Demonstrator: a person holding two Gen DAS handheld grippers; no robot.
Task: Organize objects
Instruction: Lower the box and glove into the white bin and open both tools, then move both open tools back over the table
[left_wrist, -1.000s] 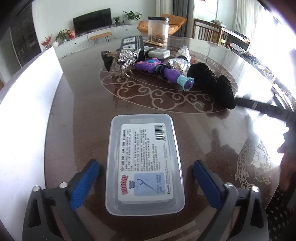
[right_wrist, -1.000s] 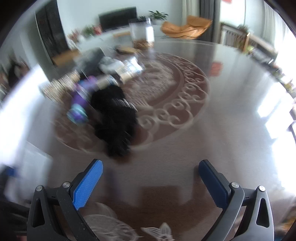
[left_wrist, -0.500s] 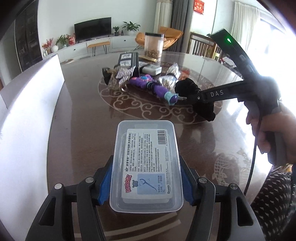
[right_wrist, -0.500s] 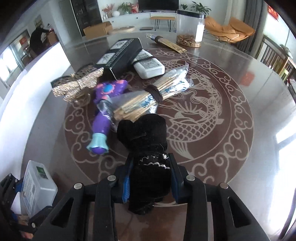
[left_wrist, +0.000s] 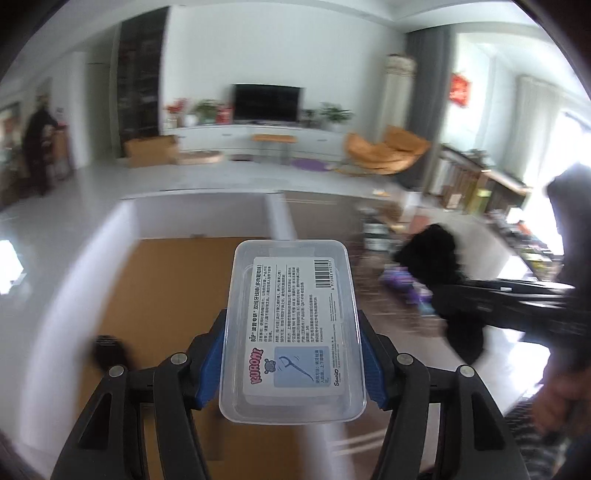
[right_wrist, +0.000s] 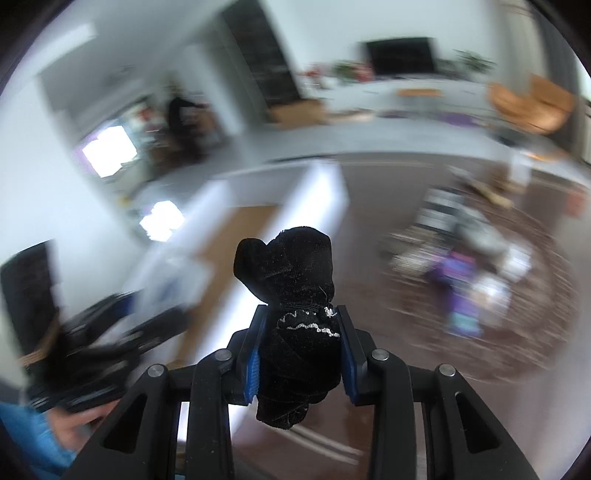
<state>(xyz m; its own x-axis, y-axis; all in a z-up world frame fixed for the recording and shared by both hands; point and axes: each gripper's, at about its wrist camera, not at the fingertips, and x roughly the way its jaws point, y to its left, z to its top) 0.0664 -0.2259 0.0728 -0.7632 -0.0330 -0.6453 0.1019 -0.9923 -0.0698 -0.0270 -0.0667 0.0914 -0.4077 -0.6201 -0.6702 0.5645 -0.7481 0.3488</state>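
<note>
- Left wrist view: left claw (left_wrist: 291, 363) clamped on a clear plastic box (left_wrist: 293, 328) w/ printed label (floss picks drawn on it). Blue pads press the box's two long sides; box long axis runs straight fwd along the fingers, far end sticking out past the tips.
- Box is off the surface, held in the air above an open white bin (left_wrist: 129, 229) w/ brown cardboard-looking floor (left_wrist: 166, 295). Bin lies directly ahead of and below the box; its right wall (left_wrist: 282, 218) runs fwd just right of the box's far end. Judged: drop calls for little more than lowering & releasing; box is already inside the bin's outline, near its right wall.
- Same view, right side: right claw's black frame comes in from the right edge carrying a black fuzzy cloth item (left_wrist: 443, 273), over the dark surface (left_wrist: 369, 273), outside the bin wall. Left claw is the nearer one to the bin.
- Hard to read: dark blob (left_wrist: 107, 350) on bin floor, lower left, blurred, can't ID. Purple thing behind the cloth is smeared.
- Right wrist view: right claw (right_wrist: 301, 360) clamped on the black cloth item (right_wrist: 291, 317), white stitching near the pads; top flops fwd past the tips, bottom hangs below.
- Bin (right_wrist: 325, 188) sits ahead-left of this claw, its wall betw cloth & bin floor. Judged: needs a shift left over the wall.
- Clutter pile (right_wrist: 472, 266) on surface to the right: motion blur, items not separable.
</note>
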